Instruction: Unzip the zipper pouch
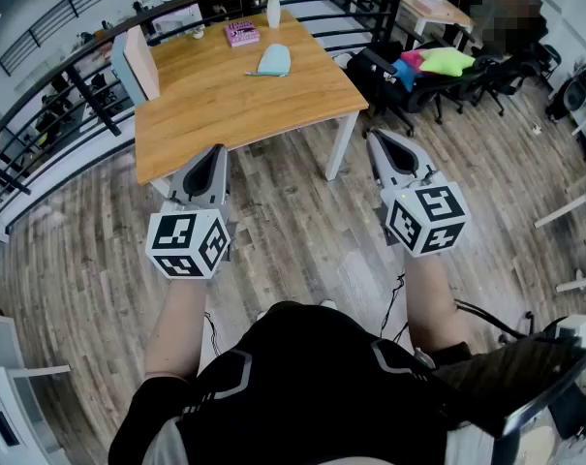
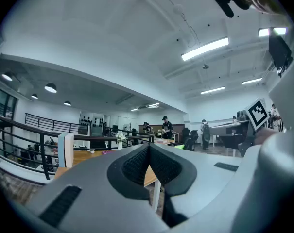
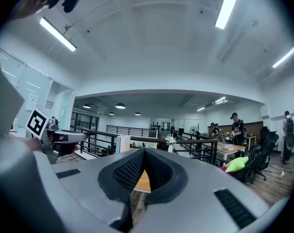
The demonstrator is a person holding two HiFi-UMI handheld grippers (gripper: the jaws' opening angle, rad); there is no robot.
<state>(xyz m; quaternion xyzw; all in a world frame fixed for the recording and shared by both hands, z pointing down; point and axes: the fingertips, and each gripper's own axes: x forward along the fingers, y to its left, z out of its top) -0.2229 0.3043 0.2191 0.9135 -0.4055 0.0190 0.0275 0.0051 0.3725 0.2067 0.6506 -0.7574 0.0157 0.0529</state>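
Left claw [image 1: 216, 155]: grey shell, black ribbed pads [image 2: 135, 167], white rear cube with black square-pattern markers.
Right claw [image 1: 378, 141]: same grey, same black, same marker pattern.
Bench [image 1: 205, 105], ahead of both claws: warm honey wood top, white legs.
Pouch [image 1: 274, 59], far ahead between the claws: pale blue, plain.
Box [image 1: 241, 33], just left of the pouch: pink, lid pattern too small to read.
Vase [image 1: 273, 10], beyond the box: white, with pale blooms.
Ahead and right of the right claw: green cushion [image 1: 447, 61], lime; pink cushion [image 1: 412, 59], bright.
Floor [image 1: 302, 231], under the claws: grey-brown planks, streaked grain.
Railing [image 1: 89, 97], left of the left claw: black bars.
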